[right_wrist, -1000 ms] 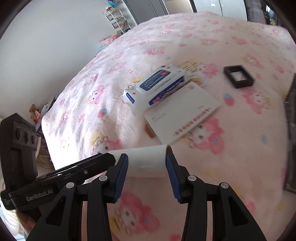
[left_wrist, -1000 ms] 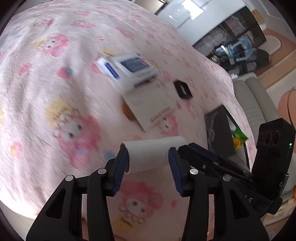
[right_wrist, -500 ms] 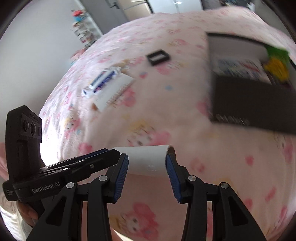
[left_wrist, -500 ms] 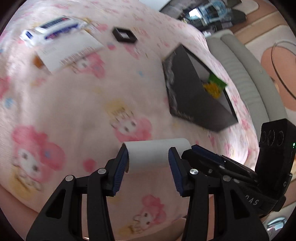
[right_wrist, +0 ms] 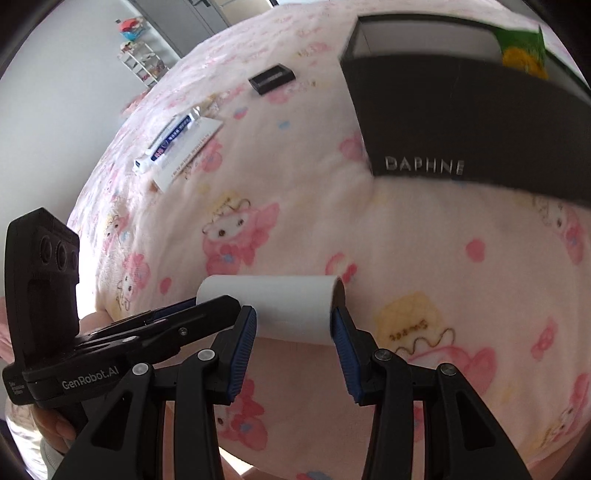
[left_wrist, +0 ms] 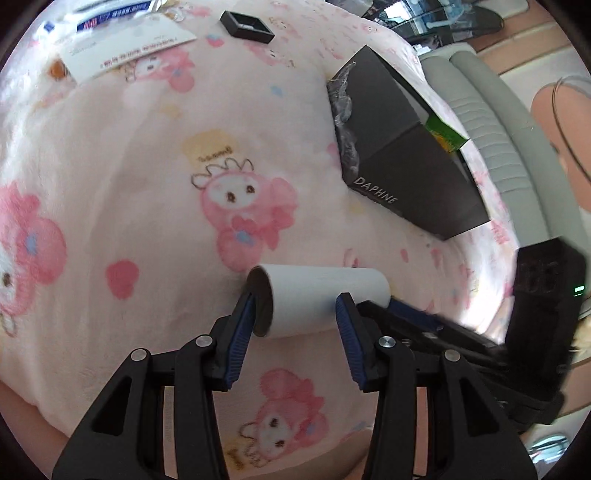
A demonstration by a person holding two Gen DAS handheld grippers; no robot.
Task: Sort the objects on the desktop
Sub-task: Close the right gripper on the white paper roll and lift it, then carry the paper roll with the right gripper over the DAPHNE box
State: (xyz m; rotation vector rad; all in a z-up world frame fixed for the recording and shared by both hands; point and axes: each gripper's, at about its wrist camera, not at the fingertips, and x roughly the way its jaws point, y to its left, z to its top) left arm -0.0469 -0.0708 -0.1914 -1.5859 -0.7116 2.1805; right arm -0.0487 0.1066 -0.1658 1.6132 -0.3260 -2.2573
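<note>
The left gripper (left_wrist: 295,325) and the right gripper (right_wrist: 293,328) are both clamping one roll (left_wrist: 317,302), each near its own end, holding it level above the near edge of the blanket (left_wrist: 147,184). The roll (right_wrist: 273,306) is looking like a plain white tube of smooth paper, with a dark hollow core showing at the open end. Both pairs of blue pads are pressing on its sides.

Toward the far left corner of the blanket a white card (left_wrist: 125,48) is lying with a blue-and-white tube (right_wrist: 173,136) just beside it. A small black tray (left_wrist: 245,26) is sitting further right. At the right edge an open black box (right_wrist: 461,122) marked DAPHNE is holding a green and yellow packet (right_wrist: 521,48).
</note>
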